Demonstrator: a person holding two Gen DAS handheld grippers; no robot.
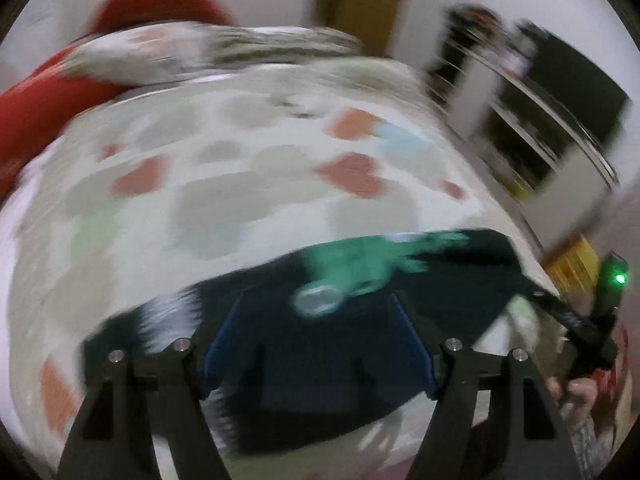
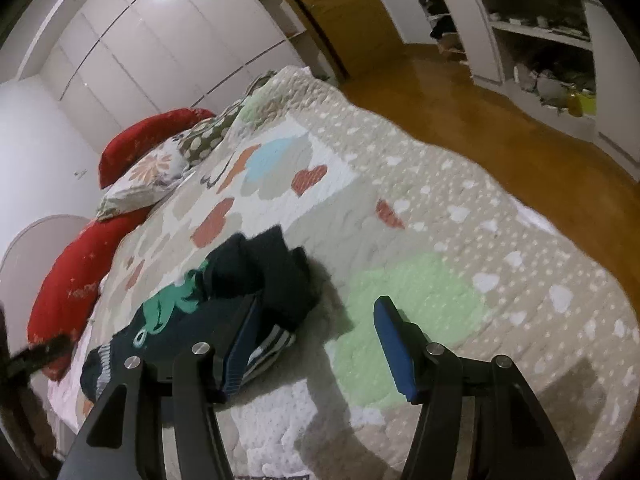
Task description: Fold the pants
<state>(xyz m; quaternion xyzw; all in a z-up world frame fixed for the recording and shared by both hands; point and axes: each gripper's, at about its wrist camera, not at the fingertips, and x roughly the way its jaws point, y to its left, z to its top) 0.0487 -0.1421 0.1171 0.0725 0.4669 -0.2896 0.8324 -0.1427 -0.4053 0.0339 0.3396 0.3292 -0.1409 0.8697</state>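
the pants (image 2: 224,304) lie bunched on the bed quilt (image 2: 440,240), folding unfinished. your left gripper (image 1: 318,344) and right gripper (image 2: 316,344) both stand spread, holding nothing. you have flattening and final folds left.

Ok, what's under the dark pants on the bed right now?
The dark pants with the green print lie bunched on the patterned quilt, which shows all around them. Whatever is directly beneath the pile is covered, so anything tucked there can't be seen.
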